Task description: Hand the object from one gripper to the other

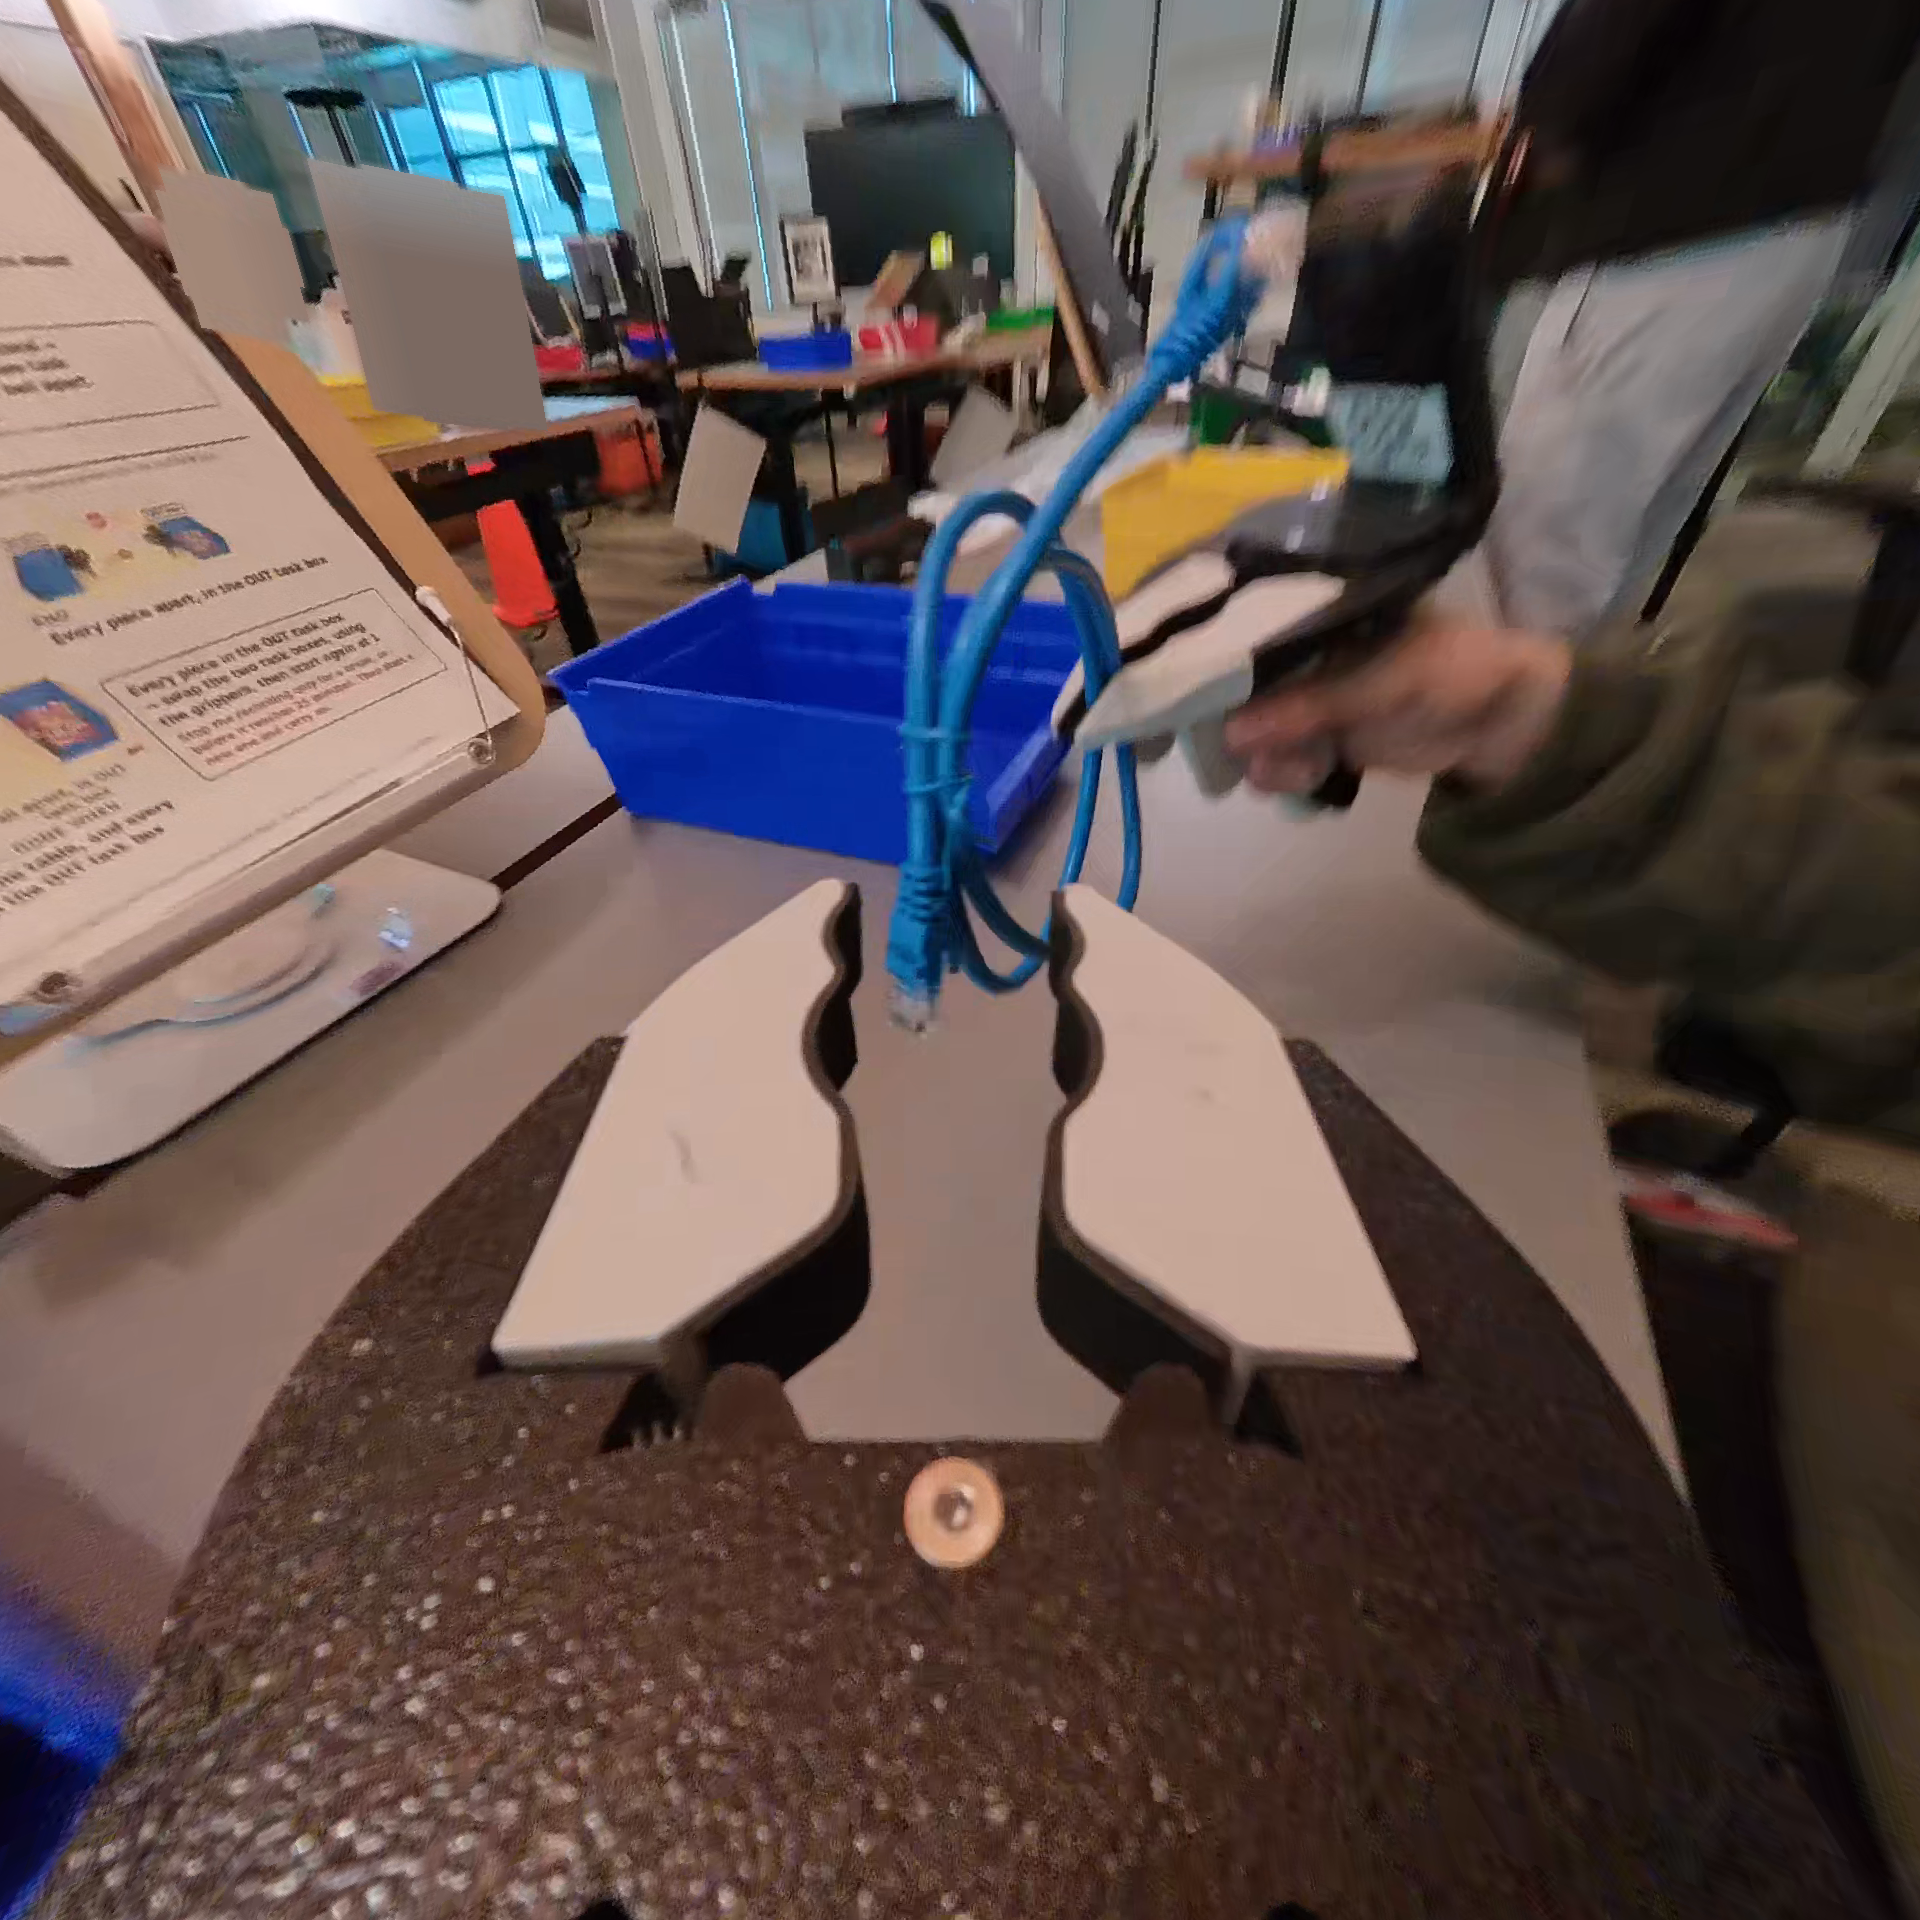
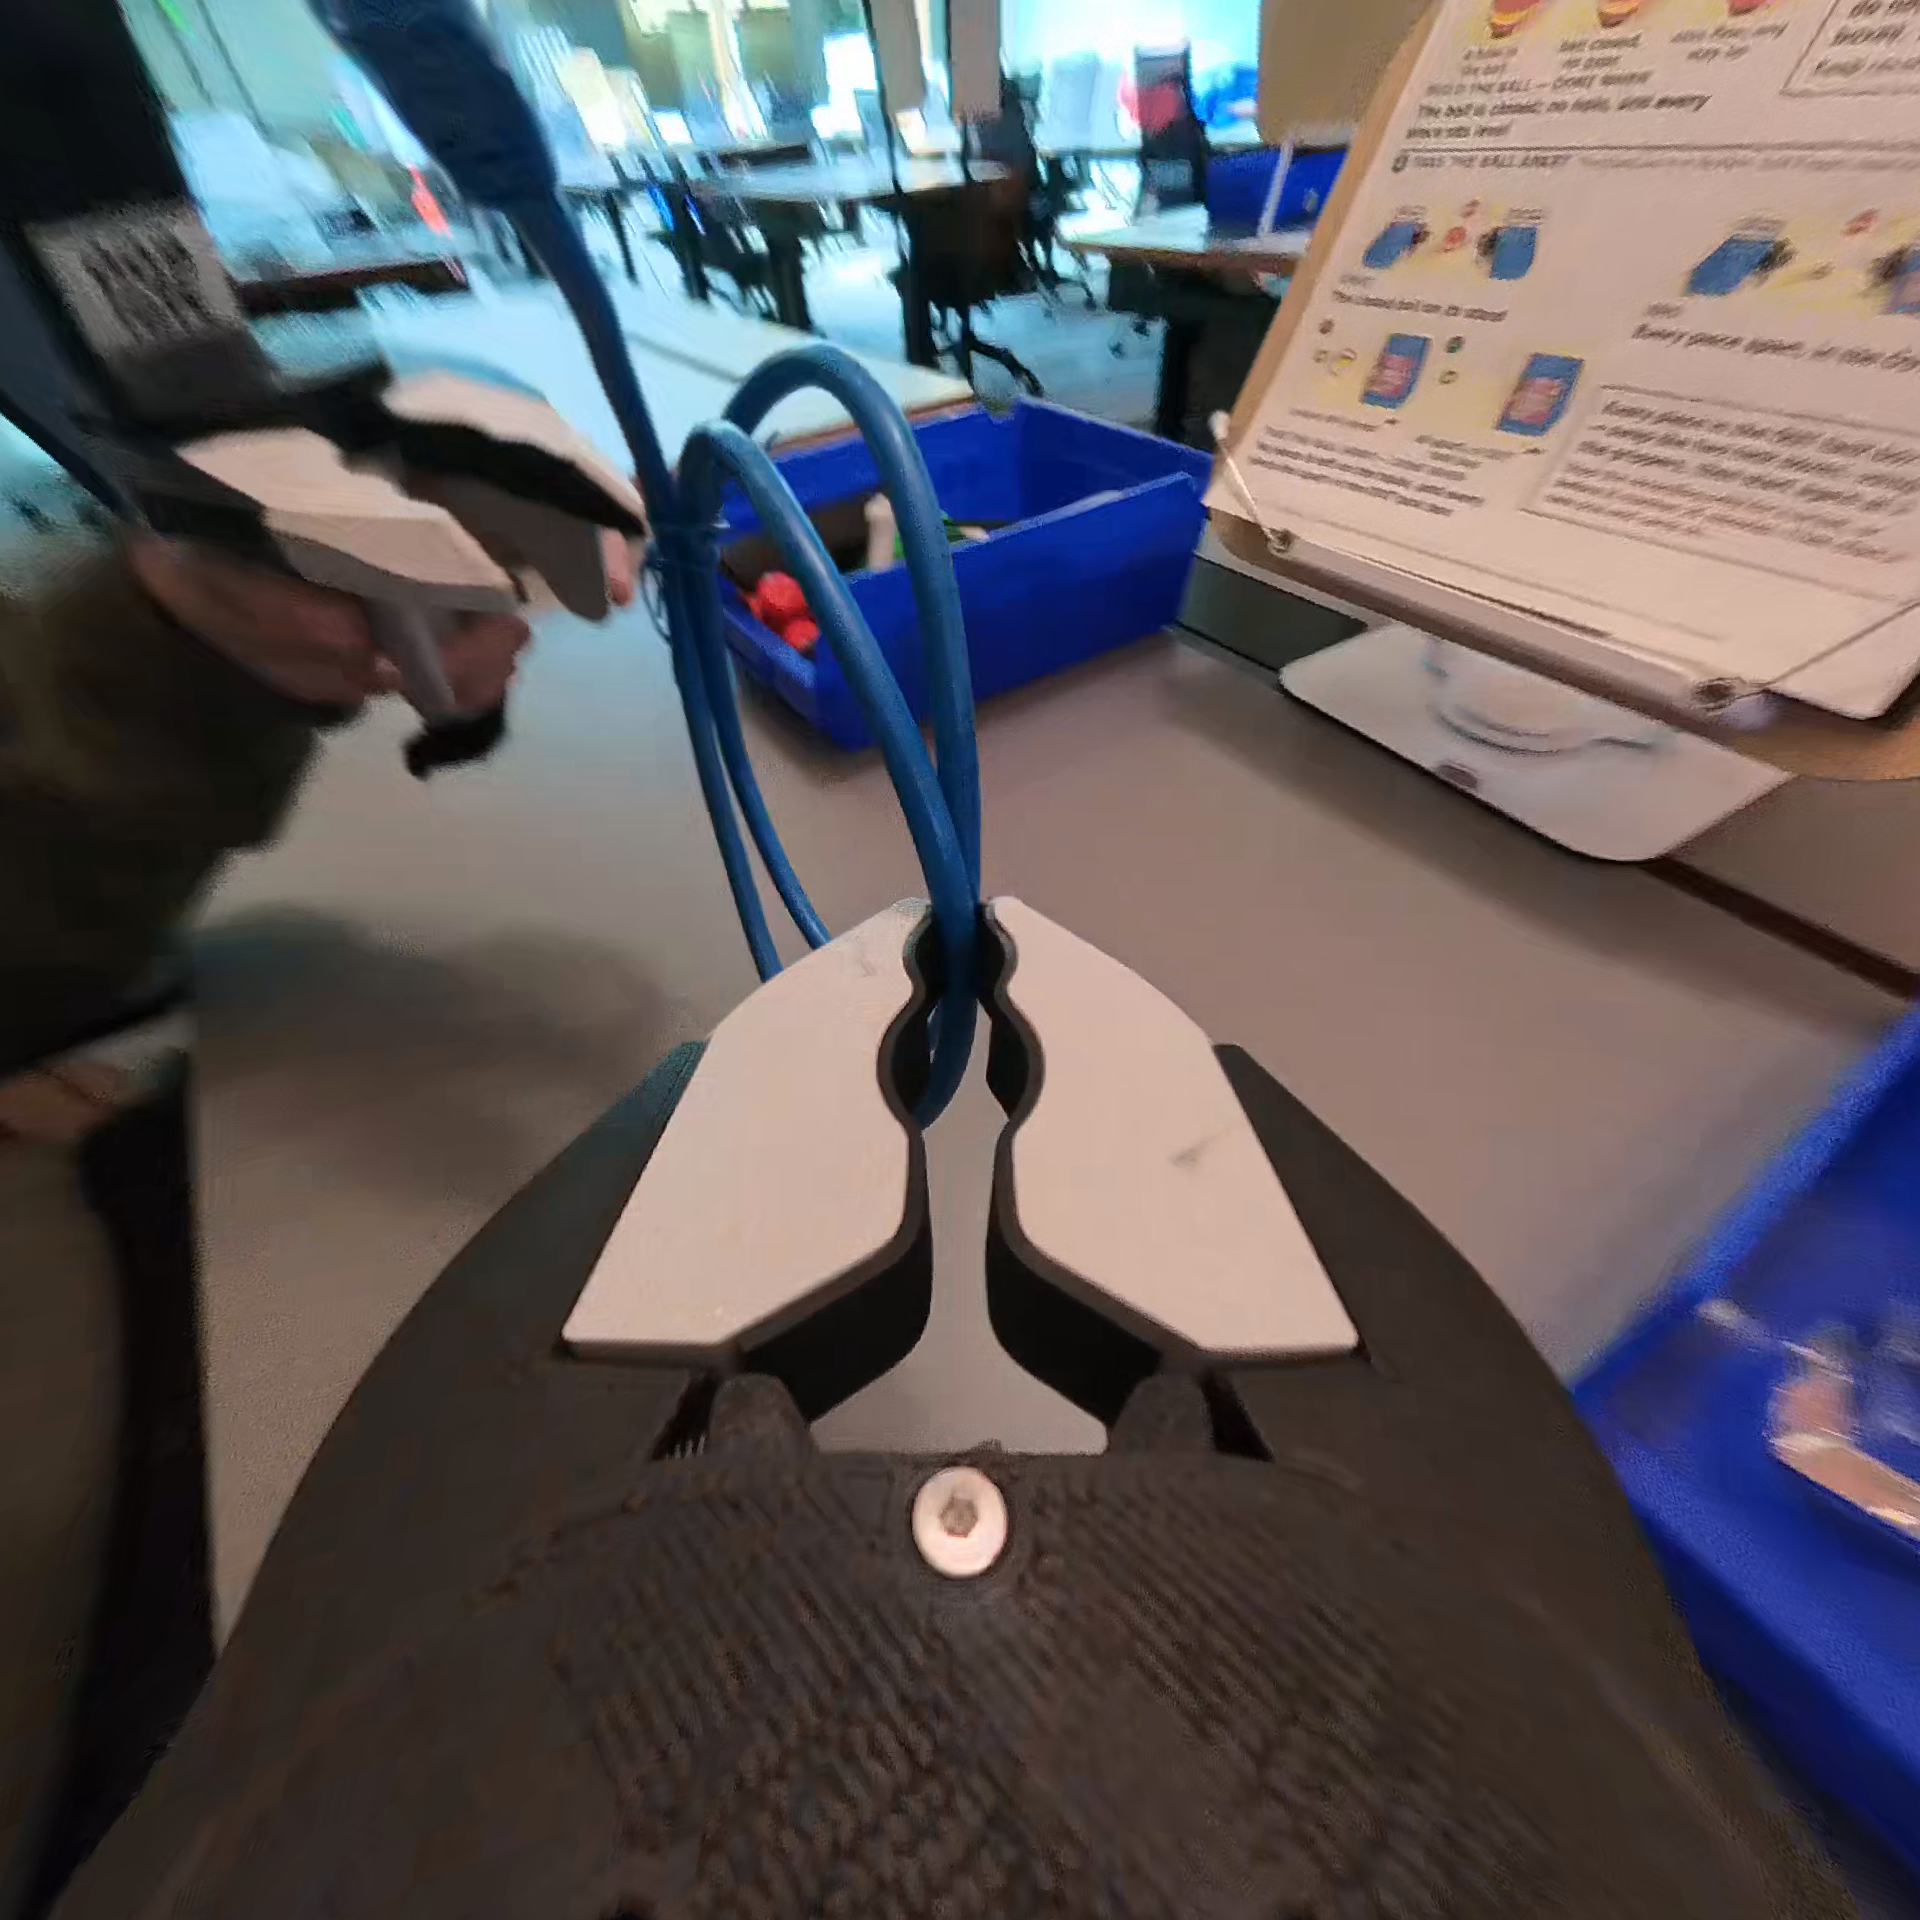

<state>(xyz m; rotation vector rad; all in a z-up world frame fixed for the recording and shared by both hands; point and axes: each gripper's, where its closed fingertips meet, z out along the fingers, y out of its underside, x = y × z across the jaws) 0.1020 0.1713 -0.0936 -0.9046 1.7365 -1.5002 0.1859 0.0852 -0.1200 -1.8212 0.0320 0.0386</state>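
1. The blue cable [image 2: 831, 665], a round rubbery network lead coiled into loose loops and cinched with a thin blue tie, hangs in the air above the grey table [image 2: 1299, 987].
2. The right gripper [image 2: 951, 935] pinches one loop of that cable between its flat, pale, wavy-edged fingers [image 2: 790, 1143], which are drawn nearly together around the strand.
3. The left gripper [image 1: 956, 914] has its matching pale fingers [image 1: 717, 1122] spread wide, on a pebbled dark body; the cable's clear plastic plug dangles in the gap near the tips, and I cannot tell if it touches them.
4. Beyond the cable sits a glossy blue plastic bin [image 1: 769, 727] with small red pieces inside, seen in the right wrist view.
5. Left of the cable in the left wrist view, a laminated instruction sheet [image 1: 187, 582] leans on a brown board with a white rounded base.
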